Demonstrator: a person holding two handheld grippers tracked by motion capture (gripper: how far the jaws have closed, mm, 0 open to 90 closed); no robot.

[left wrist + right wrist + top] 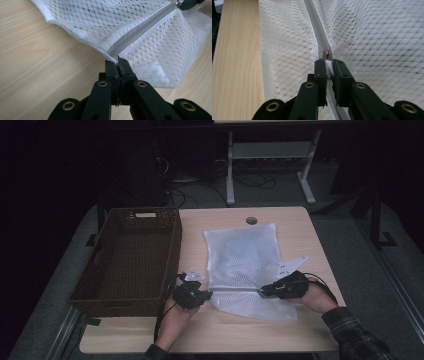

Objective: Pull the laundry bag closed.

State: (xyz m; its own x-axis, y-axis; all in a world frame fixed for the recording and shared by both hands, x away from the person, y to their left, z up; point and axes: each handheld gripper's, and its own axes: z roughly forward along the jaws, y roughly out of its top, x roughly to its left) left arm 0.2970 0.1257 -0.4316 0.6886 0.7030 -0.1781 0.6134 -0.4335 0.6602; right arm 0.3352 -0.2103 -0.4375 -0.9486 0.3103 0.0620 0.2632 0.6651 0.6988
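- Mesh laundry bag (247, 270): lies flat on the table (295, 222), just right of the wicker basket (131, 255).
- Left gripper (118, 61): clamped on the bag's corner at the zipper (140, 31) end, anchoring it.
- Right gripper (327, 62): pinched on the zipper pull (326, 54).
- Advice: keep the left anchor taut and draw the pull straight along the zipper line, so the mesh does not bunch.

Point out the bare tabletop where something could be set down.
Free: the table strip right of the mesh bag; the front edge below both hands; the narrow lane between basket and bag. Crowded: the bag's near edge, where the left hand-held gripper and right hand-held gripper pinch its zipper.
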